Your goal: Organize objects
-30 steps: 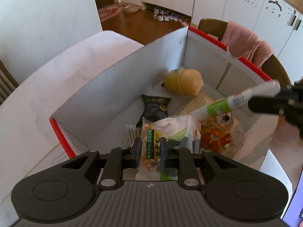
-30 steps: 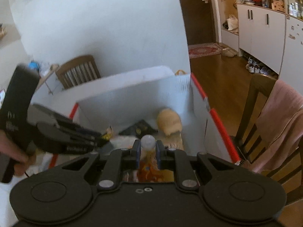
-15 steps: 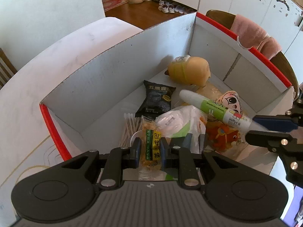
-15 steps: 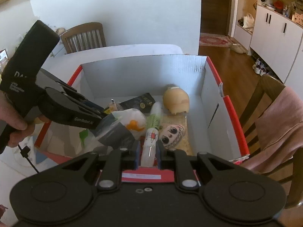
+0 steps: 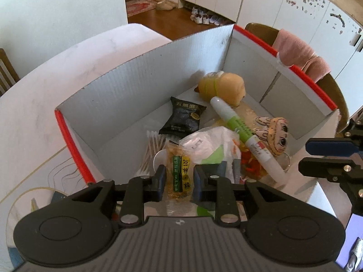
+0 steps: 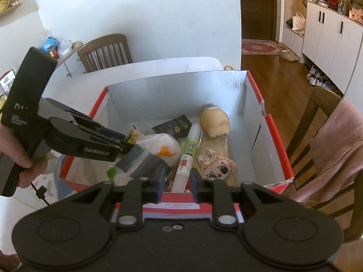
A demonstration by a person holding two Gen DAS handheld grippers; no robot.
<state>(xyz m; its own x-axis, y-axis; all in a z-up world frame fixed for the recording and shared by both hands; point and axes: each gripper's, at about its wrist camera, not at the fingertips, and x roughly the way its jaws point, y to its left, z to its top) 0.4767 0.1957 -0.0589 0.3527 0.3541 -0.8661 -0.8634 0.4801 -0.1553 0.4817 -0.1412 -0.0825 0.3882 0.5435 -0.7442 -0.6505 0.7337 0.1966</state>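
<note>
A white box with a red rim point(image 5: 145, 104) point(image 6: 177, 95) holds several items. My left gripper point(image 5: 179, 179) point(image 6: 130, 144) hangs over its near left part. Its jaws are opening, and a yellow snack packet point(image 5: 179, 172) still fills the gap and touches both pads. My right gripper point(image 6: 177, 181) point(image 5: 304, 156) is at the box's near rim, jaws opening. A green-and-white tube point(image 6: 189, 149) point(image 5: 240, 131) lies free on the pile, its cap end between the fingers with gaps on both sides.
The box also holds a yellow plush point(image 5: 224, 86), a black snack bag point(image 5: 183, 117), a plastic bag point(image 5: 208, 142), cotton swabs point(image 5: 152, 147) and a rabbit-face toy point(image 6: 217, 165). A chair with a pink towel point(image 6: 335, 149) stands right of the box. A hand point(image 6: 20, 158) holds the left gripper.
The tube was held in the air by my right gripper; now it lies on the pile and those jaws have parted. My left jaws have widened slightly around the packet.
</note>
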